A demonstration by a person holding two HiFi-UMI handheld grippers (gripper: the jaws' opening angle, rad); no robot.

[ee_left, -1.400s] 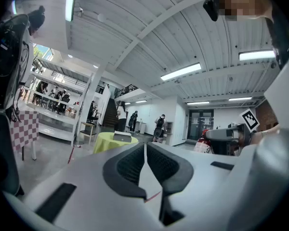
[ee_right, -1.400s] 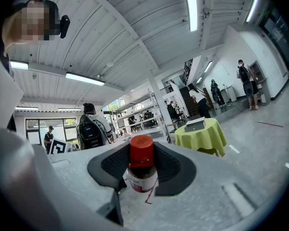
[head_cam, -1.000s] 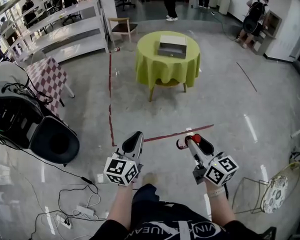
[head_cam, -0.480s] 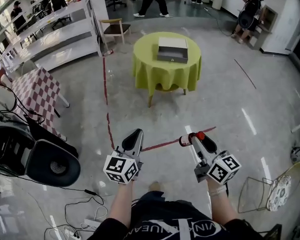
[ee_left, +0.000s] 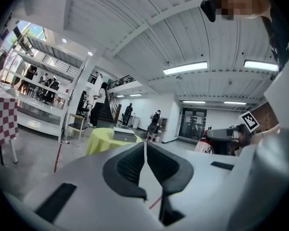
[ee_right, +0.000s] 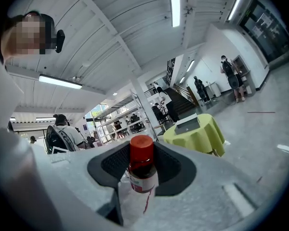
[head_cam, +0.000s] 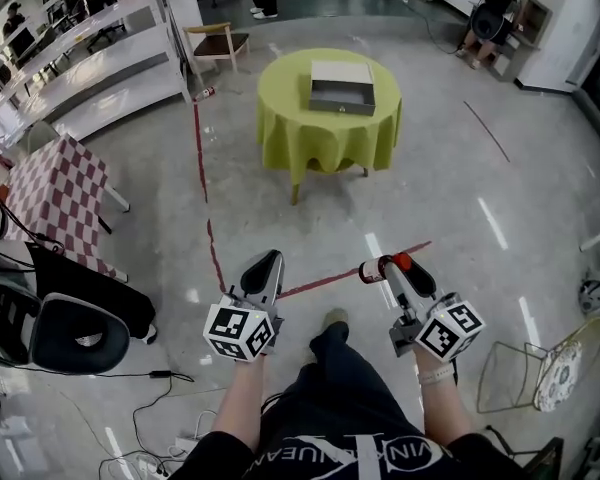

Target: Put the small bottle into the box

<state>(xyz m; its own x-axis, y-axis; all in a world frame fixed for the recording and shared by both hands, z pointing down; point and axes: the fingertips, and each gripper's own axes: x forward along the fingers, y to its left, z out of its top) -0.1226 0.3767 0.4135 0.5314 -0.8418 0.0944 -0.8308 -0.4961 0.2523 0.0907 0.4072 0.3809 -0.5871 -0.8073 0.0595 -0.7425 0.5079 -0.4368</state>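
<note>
A small bottle with a red cap and a dark body sits clamped between the jaws of my right gripper; in the head view the bottle pokes out of the right gripper above the floor. My left gripper is held level beside it, jaws pressed together with nothing between them; the left gripper shows only a thin seam. The grey open box lies on the round table with a yellow-green cloth, well ahead of both grippers.
A red tape line runs along the floor ahead. A checkered table and black chair stand at left, white shelving at far left, a wooden chair behind the table, a wire stand at right. Cables lie on the floor.
The view has advanced across the floor: the table and box sit nearer, the black chair has slid back at left. Both grippers keep their pose, the bottle still in the right one.
</note>
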